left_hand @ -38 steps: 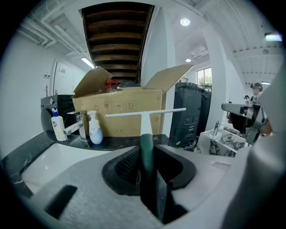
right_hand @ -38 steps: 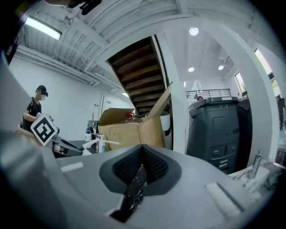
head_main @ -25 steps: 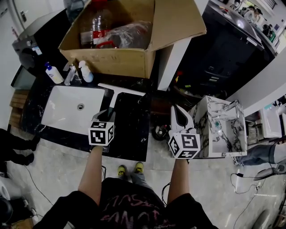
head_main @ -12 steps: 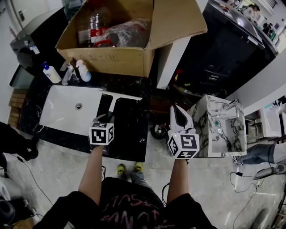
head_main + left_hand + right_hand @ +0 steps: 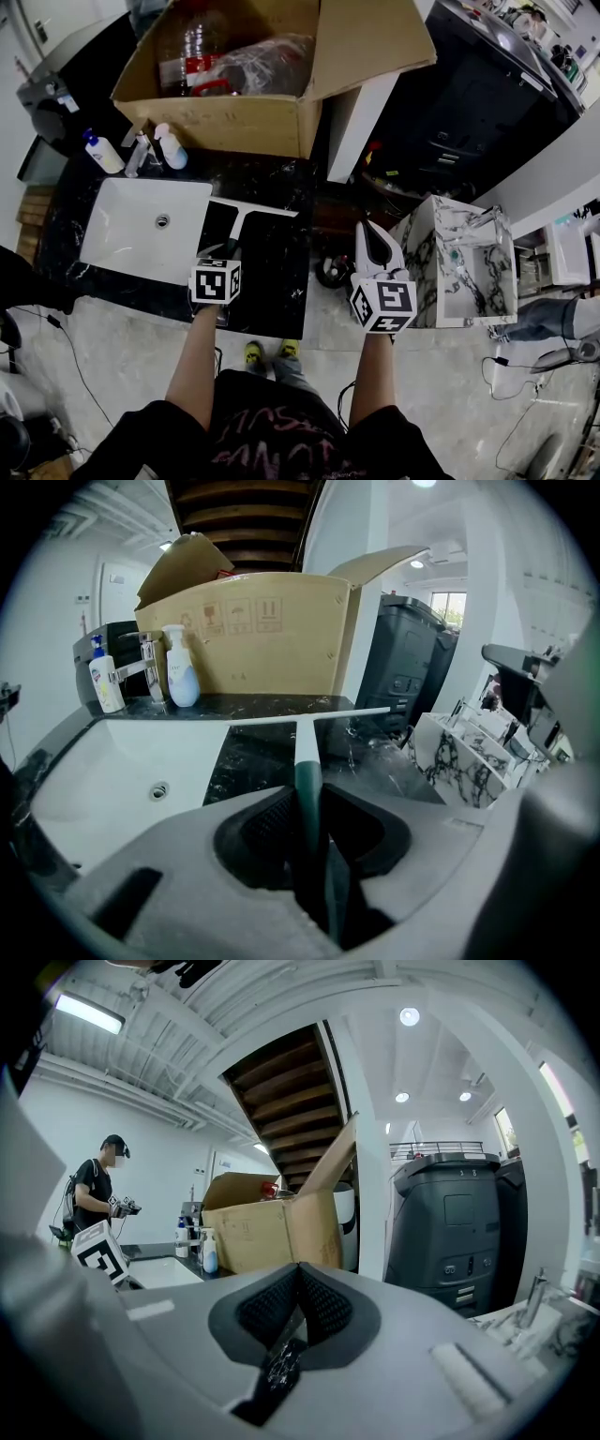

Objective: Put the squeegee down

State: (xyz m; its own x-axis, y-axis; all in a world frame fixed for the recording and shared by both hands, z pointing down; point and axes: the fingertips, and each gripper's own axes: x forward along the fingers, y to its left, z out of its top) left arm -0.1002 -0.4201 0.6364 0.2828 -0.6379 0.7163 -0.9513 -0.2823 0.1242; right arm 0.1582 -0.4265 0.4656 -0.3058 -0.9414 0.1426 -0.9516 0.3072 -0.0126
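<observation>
The left gripper (image 5: 229, 251) is clamped on the squeegee (image 5: 251, 207) by its handle. In the left gripper view the jaws stand narrow, with their pads pressing either side of the dark green grip. The white shaft runs out ahead of them to the long crossbar blade.

From the head view the blade lies across the black marble counter (image 5: 277, 272), just right of the white sink (image 5: 122, 239). It sits toward the far side, near the cardboard box (image 5: 225, 127). The gripper tilts downward, so the blade end is the low end. It may already be touching the stone, though neither view shows the contact line clearly enough to be sure.

The right gripper (image 5: 368, 232) hangs off the right edge of the counter, well apart from the squeegee. Its jaws are closed together on nothing, and it takes no part in this step.

The task looks close to done but not finished. The squeegee is over a bare stretch of counter and low, yet it is not released. What seems left is to settle the handle end onto the stone, open the left jaws, and draw the gripper back toward the near edge without dragging the handle along.
</observation>
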